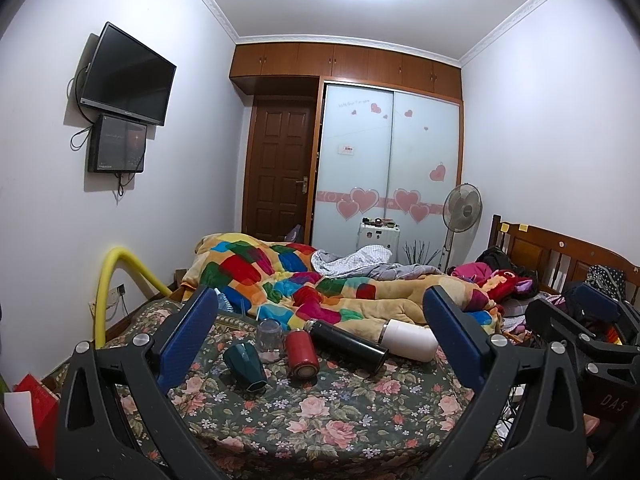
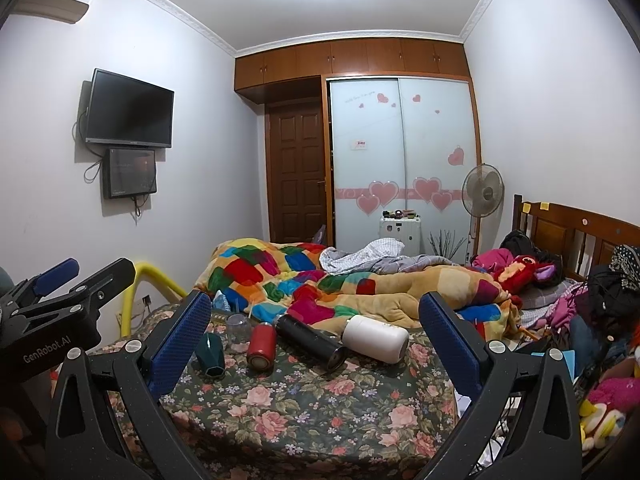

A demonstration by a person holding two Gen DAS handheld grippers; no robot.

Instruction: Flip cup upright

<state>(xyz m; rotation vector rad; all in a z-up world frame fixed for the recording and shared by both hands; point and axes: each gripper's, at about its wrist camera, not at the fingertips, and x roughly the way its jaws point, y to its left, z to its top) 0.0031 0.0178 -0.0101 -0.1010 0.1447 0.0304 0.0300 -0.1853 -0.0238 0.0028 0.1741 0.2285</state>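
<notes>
Several cups lie on their sides on the floral bedspread (image 1: 320, 420): a dark green faceted cup (image 1: 244, 366), a red cup (image 1: 301, 354), a black flask (image 1: 346, 344) and a white bottle (image 1: 408, 339). A clear glass cup (image 1: 269, 334) stands behind them. My left gripper (image 1: 320, 340) is open and empty, short of the cups. My right gripper (image 2: 316, 340) is open and empty, also short of them. The right wrist view shows the green cup (image 2: 211, 355), red cup (image 2: 262, 346), black flask (image 2: 312, 342), white bottle (image 2: 376, 338) and the left gripper (image 2: 60, 284) at the left.
A colourful patchwork quilt (image 1: 304, 284) is heaped behind the cups. Clothes and bags (image 1: 592, 300) pile by the wooden headboard (image 1: 560, 252) at right. A yellow tube (image 1: 108, 280) arcs at the bed's left edge. A fan (image 1: 462, 208) and wardrobe (image 1: 388, 160) stand beyond.
</notes>
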